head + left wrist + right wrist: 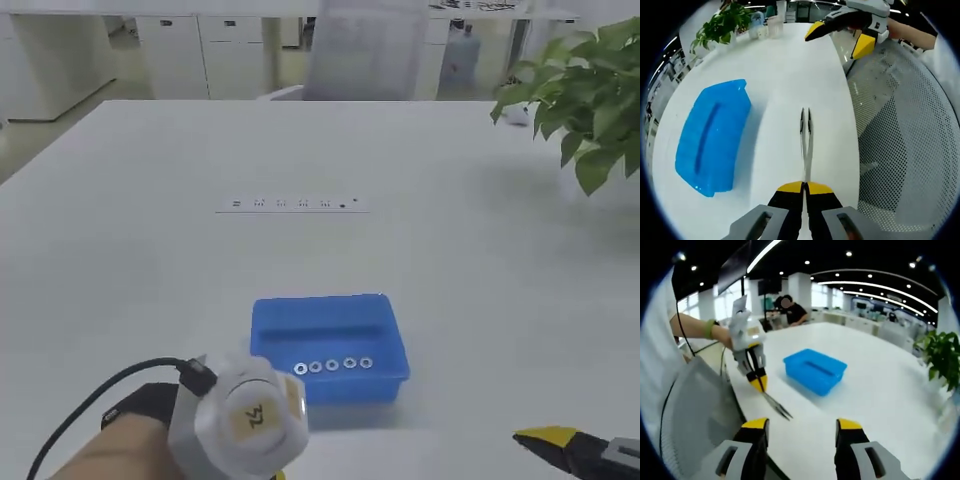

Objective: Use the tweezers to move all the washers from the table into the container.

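At the near edge of a white table, the person's left gripper clamps its jaws tight on the handle end of a pair of tweezers. The tweezers' two arms lie almost together, and nothing is seen between the tips. They point out over the tabletop just inside the table's edge; whether the tips touch the surface cannot be told. Past that edge, close beside the left gripper, curves a mesh chair back. The right gripper hangs at the same near edge, well apart from the left one, its yellow-tipped jaws spread wide and empty.

A little farther in, between the two grippers, stands the blue container, apart from both. Five washers lie in a row inside it, along its near wall. Bare tabletop rings the container on every side, and an open strip of surface separates it from the tweezer tips.

Farther back, a socket strip sits in the middle of the table, well clear of the container. A leafy plant overhangs the far right corner, with cups standing near it. A chair faces the far edge. In the background of the right gripper view, a seated person is at another table.
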